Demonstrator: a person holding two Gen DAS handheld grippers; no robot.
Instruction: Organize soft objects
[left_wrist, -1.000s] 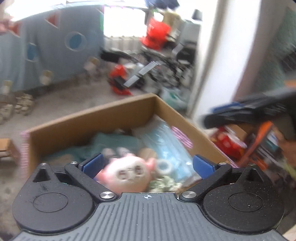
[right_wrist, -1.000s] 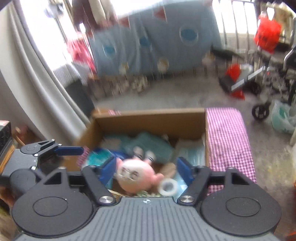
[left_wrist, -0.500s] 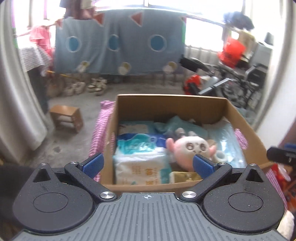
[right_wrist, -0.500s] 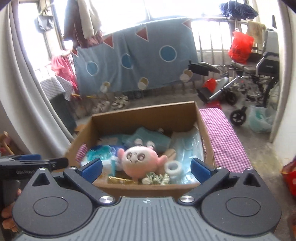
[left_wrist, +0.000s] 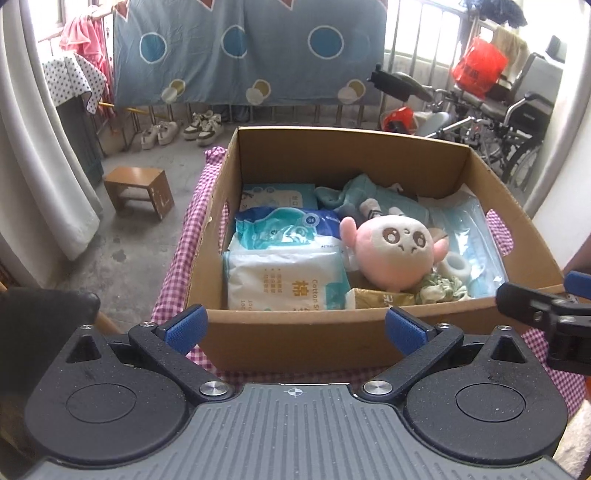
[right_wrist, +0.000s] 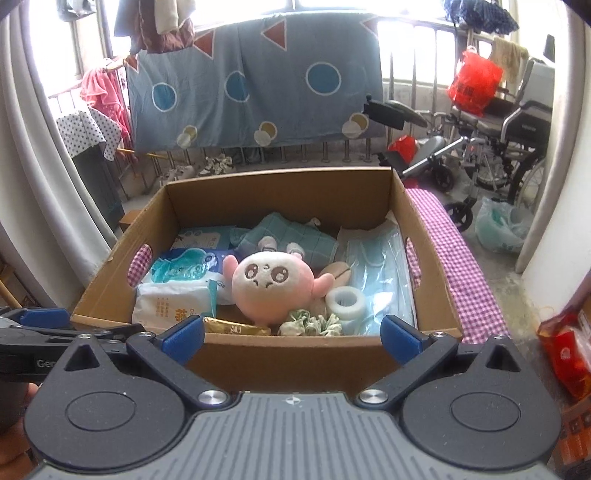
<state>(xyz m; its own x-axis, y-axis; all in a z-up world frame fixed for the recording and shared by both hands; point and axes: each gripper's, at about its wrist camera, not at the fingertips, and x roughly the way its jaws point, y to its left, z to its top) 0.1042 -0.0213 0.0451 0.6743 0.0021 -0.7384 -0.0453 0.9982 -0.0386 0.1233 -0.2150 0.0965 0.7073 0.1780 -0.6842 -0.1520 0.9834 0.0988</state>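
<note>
Standing open on a pink checked cloth (left_wrist: 177, 254), the cardboard box (left_wrist: 295, 332) fills the middle of both views. Its near wall rises between each pair of tongs and the things inside. The left tongs (left_wrist: 294, 328) are spread wide with nothing between the blue pads, and the right tongs (right_wrist: 293, 338) are also wide apart and empty; both hang in front of that near wall.

Inside, the pink plush toy (left_wrist: 391, 251) lies near the middle, face up. At its 9 o'clock lie a white cotton tissue pack (left_wrist: 284, 280) and, partly on top of it, a blue and white pack (left_wrist: 280, 229). At its 12 o'clock a teal cloth (left_wrist: 369, 195) is crumpled against the far wall. At its 3 o'clock is a bag of blue face masks (left_wrist: 469, 236), and a white tape roll (left_wrist: 458, 264) rests on this bag. At 5 o'clock there is a green scrunchie (left_wrist: 443, 290), and at 6 o'clock a gold packet (left_wrist: 380, 299), half hidden behind the near wall.

Around the box: a small wooden stool (left_wrist: 138, 186) at 10 o'clock on the floor, shoes (left_wrist: 184, 129) beyond it, a blue sheet (left_wrist: 243, 48) hanging behind, and a wheelchair (left_wrist: 517, 114) at 2 o'clock.

The small grey and white thing just behind the plush toy's head is hard to make out.
</note>
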